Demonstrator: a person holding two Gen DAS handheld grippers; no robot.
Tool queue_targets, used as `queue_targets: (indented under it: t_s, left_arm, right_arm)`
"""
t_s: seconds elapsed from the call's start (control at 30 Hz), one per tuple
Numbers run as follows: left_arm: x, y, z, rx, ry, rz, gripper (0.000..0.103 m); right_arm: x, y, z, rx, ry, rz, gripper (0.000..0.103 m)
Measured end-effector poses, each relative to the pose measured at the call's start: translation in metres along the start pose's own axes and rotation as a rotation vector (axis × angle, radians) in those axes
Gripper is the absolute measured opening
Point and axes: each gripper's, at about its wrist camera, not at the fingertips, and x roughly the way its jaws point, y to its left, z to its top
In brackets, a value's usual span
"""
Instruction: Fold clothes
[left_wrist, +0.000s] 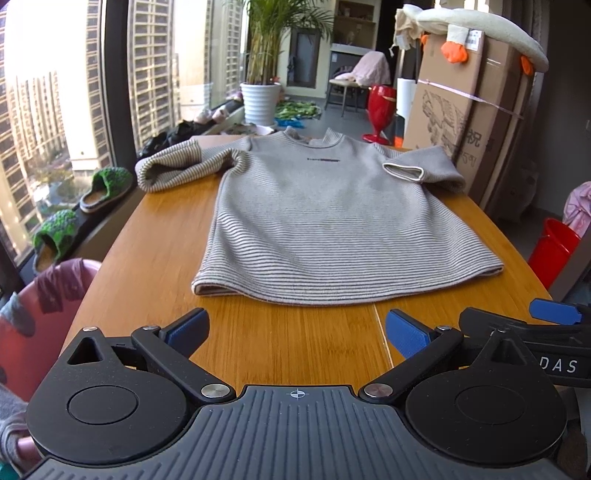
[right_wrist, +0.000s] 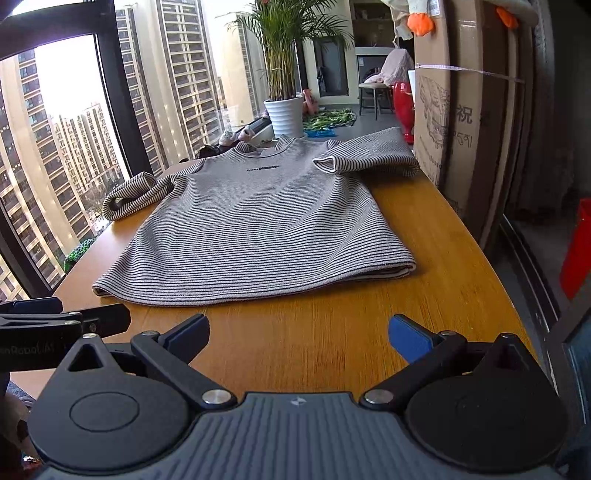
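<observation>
A grey striped short-sleeved T-shirt (left_wrist: 325, 210) lies flat, front up, on the wooden table (left_wrist: 295, 343), collar far from me, hem nearest. It also shows in the right wrist view (right_wrist: 255, 229). Its left sleeve (left_wrist: 173, 168) is bunched; its right sleeve (left_wrist: 421, 168) is curled over. My left gripper (left_wrist: 297, 332) is open and empty, just short of the hem. My right gripper (right_wrist: 299, 334) is open and empty, beside the left one at the near table edge. The right gripper also shows at the right edge of the left wrist view (left_wrist: 546, 325).
Large cardboard boxes (left_wrist: 472, 122) stand against the table's right side. A window (left_wrist: 55, 110) and a sill with green slippers (left_wrist: 107, 188) run along the left. A red bucket (left_wrist: 550, 251) stands on the floor to the right. A potted plant (left_wrist: 262, 99) stands beyond the table.
</observation>
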Motion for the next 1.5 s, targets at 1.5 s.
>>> queue_targets:
  t_s: [1.5]
  left_arm:
    - [0.001,0.002,-0.001,0.009,0.015,0.005,0.103]
  right_arm:
    - [-0.001,0.01,-0.001,-0.027,-0.048,-0.02,0.103]
